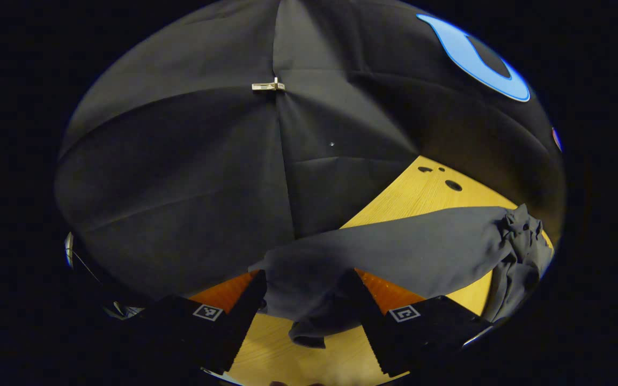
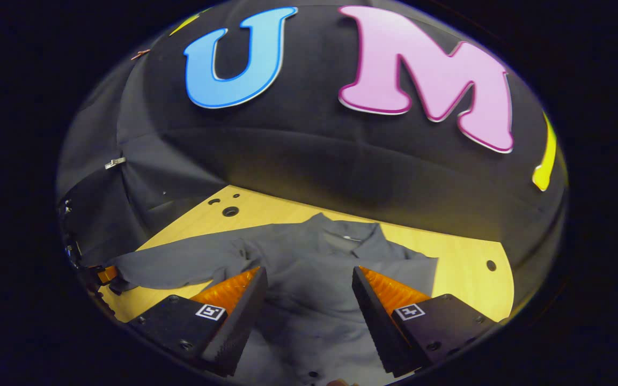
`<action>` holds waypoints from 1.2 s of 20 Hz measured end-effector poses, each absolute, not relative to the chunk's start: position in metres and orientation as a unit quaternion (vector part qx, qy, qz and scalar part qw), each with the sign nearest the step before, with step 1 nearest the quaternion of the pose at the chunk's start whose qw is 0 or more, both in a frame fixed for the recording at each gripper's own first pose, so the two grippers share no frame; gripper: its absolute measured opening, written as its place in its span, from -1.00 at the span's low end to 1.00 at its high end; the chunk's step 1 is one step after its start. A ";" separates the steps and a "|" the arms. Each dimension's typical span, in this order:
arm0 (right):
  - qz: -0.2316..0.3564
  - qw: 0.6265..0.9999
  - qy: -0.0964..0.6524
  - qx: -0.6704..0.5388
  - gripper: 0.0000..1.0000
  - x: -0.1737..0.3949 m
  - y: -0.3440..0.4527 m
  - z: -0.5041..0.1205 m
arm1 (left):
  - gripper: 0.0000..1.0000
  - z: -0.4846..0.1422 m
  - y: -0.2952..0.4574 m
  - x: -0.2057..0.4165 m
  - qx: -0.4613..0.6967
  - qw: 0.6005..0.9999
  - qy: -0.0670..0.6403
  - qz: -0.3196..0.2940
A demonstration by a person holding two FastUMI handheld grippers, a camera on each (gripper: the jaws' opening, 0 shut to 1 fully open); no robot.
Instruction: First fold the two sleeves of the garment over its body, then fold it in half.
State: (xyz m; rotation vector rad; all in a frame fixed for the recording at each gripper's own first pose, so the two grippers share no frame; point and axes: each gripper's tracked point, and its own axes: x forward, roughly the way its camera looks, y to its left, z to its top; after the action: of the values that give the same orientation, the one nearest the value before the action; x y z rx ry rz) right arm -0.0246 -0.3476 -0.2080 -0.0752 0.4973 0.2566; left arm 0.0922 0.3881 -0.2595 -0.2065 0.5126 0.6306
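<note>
A grey collared shirt (image 2: 314, 257) lies flat on the wooden table (image 2: 464, 252), collar (image 2: 341, 233) towards the wall. One sleeve (image 2: 180, 265) stretches out to the left as the right gripper view shows it, where my left gripper (image 2: 102, 276) sits at its end. In the left gripper view that sleeve (image 1: 395, 252) runs from the bunched shirt body (image 1: 518, 241) to my left gripper (image 1: 303, 279). The cuff lies between its fingers, which stand apart, open. My right gripper (image 2: 307, 273) is open above the shirt's chest with nothing between its fingers. The other sleeve (image 2: 419, 268) lies short at the right.
The black cloth wall (image 2: 341, 161) closes the table's far side and the corner. Several small holes (image 2: 230, 211) are drilled in the table top near that corner. A metal clip (image 1: 267, 86) pins the cloth seam. Bare wood (image 2: 470, 279) shows right of the shirt.
</note>
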 end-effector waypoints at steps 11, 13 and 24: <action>0.028 0.962 0.272 -0.026 0.96 -0.107 -0.477 -0.197 | 0.75 -0.289 0.373 0.110 -0.109 0.905 0.299 0.281; 0.010 0.960 0.279 -0.025 0.96 -0.124 -0.495 -0.195 | 0.53 -0.289 0.370 0.113 -0.110 0.907 0.298 0.278; -0.059 0.966 0.252 -0.018 0.96 -0.166 -0.582 -0.162 | -0.89 -0.272 0.349 0.125 -0.093 0.916 0.292 0.258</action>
State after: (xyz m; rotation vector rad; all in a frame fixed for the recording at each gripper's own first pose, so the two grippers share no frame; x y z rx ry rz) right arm -0.1660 -0.5822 -0.1622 -0.0368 0.5105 -0.1194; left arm 0.1250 0.3486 -0.2719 -0.1920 0.6016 0.5300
